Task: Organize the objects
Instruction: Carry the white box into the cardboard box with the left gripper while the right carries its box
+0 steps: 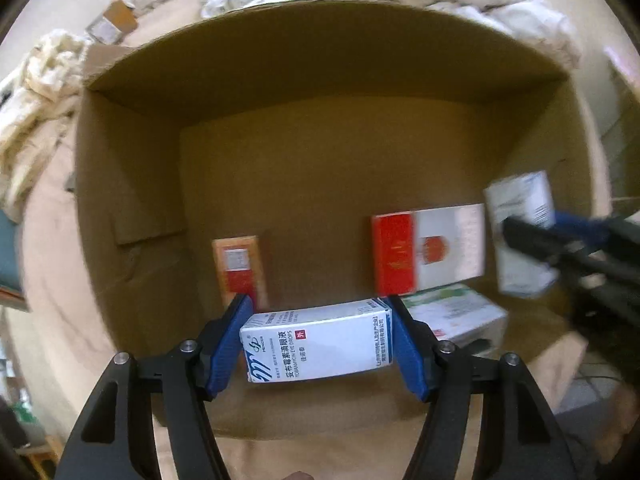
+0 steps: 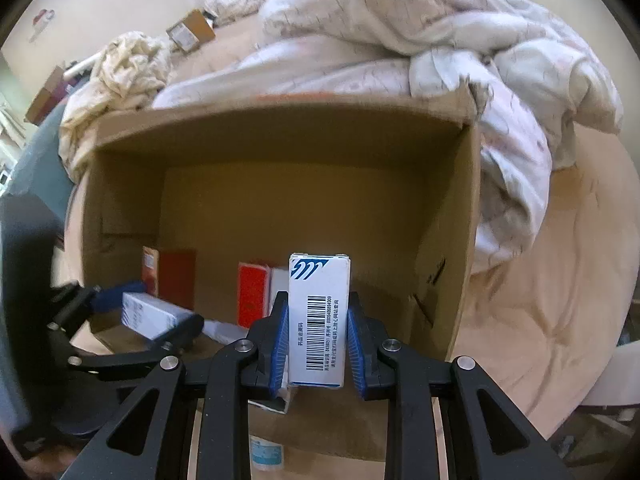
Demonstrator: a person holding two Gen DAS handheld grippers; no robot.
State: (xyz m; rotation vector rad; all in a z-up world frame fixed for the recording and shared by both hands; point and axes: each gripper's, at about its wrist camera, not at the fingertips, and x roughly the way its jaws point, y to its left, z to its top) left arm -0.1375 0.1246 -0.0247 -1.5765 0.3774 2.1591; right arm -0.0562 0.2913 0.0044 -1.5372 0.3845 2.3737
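- Your left claw point(image 1: 320, 344) clamps a white eye-drop carton point(image 1: 318, 346) sideways above the cardboard box's point(image 1: 132, 168) near edge.
- Your right claw point(image 2: 318, 344) pinches a barcoded carton point(image 2: 319, 320) upright (matte card, crisp corners).
- The box floor's far half lies bare; a red-and-white pack point(image 1: 428, 252) lies near the right wall.

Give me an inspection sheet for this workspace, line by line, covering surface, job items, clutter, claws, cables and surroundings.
Surface: beige bedsheet, with an open cardboard box on it.
Job's things: eye drops carton held sideways; barcode carton held upright; in the box a red and white carton, an orange carton and a green and white carton.
Clutter: crumpled duvet; cream cloth; small brown box.
Claws: left claw shut on the eye drops carton; right claw shut on the barcode carton.
Cables: nothing seen.
Surroundings: bedroom wall; edges too blurred to tell.
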